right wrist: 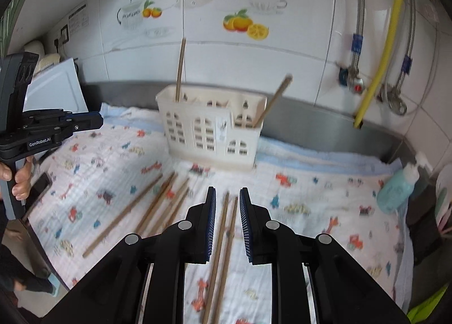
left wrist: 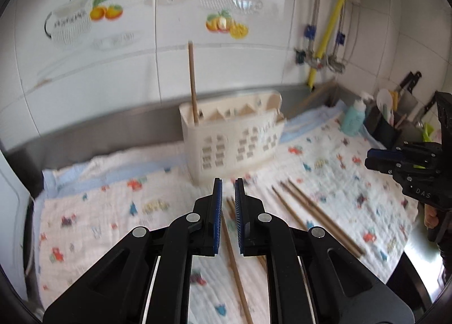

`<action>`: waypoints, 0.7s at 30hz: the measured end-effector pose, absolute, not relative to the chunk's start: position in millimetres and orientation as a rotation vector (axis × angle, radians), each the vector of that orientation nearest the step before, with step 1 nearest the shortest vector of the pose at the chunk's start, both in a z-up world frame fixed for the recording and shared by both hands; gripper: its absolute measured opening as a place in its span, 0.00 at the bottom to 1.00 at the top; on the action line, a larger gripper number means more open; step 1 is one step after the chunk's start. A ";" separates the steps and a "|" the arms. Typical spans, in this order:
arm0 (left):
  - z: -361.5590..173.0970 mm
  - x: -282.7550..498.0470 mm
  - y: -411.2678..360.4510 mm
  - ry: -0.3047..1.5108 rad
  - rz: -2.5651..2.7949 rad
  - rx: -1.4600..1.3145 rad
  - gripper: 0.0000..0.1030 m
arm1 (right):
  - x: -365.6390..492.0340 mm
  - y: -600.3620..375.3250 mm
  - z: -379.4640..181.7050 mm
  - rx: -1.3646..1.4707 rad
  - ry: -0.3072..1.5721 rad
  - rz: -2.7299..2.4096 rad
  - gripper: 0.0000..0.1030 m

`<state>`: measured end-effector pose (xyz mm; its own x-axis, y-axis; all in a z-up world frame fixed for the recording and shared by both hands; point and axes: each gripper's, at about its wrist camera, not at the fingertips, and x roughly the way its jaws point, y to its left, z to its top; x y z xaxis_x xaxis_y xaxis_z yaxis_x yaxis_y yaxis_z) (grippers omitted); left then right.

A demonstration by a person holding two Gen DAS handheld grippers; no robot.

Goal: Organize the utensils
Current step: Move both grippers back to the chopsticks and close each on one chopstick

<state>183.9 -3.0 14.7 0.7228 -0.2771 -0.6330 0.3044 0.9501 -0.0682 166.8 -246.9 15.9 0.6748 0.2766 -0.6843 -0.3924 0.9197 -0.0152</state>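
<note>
Two chopsticks are already standing in the cream holder point(right wrist: 212, 123) at twelve o'clock on the patterned cloth point(right wrist: 325, 197); the loose chopsticks point(right wrist: 158, 205) are lying nearer me, so I judge I am reaching for the next pick. My right gripper point(right wrist: 227, 225) is hovering, narrowly parted and empty, over a pair point(right wrist: 226, 239) at six o'clock. My left gripper point(left wrist: 228, 216) is nearly pressed together, pinching nothing. Next, each needs spreading, then lowering astride one stick.
</note>
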 end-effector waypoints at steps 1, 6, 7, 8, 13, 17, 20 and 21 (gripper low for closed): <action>6.1 179.7 -3.8 0.708 -0.320 0.045 0.10 | 161.7 -245.9 7.3 -0.171 0.750 0.372 0.17; -35.8 157.3 -2.6 0.798 -0.332 0.026 0.10 | 137.9 -249.8 -28.1 -0.145 0.793 0.337 0.26; -43.4 153.5 -2.1 0.814 -0.334 0.022 0.10 | 134.4 -251.2 -33.9 -0.138 0.801 0.331 0.26; -49.9 150.2 -1.5 0.827 -0.333 0.015 0.10 | 131.1 -251.8 -39.7 -0.131 0.809 0.329 0.26; -79.9 139.7 0.0 0.877 -0.320 0.000 0.37 | 117.3 -255.5 -62.2 -0.115 0.835 0.294 0.26; -94.4 137.4 -0.9 0.913 -0.331 -0.017 0.37 | 110.3 -259.5 -69.8 -0.111 0.834 0.265 0.26; -101.6 134.4 -2.3 0.929 -0.338 -0.020 0.37 | 106.3 -261.7 -73.0 -0.097 0.837 0.263 0.27; -103.0 134.1 -2.8 0.933 -0.341 -0.022 0.37 | 105.2 -261.9 -74.0 -0.099 0.837 0.259 0.27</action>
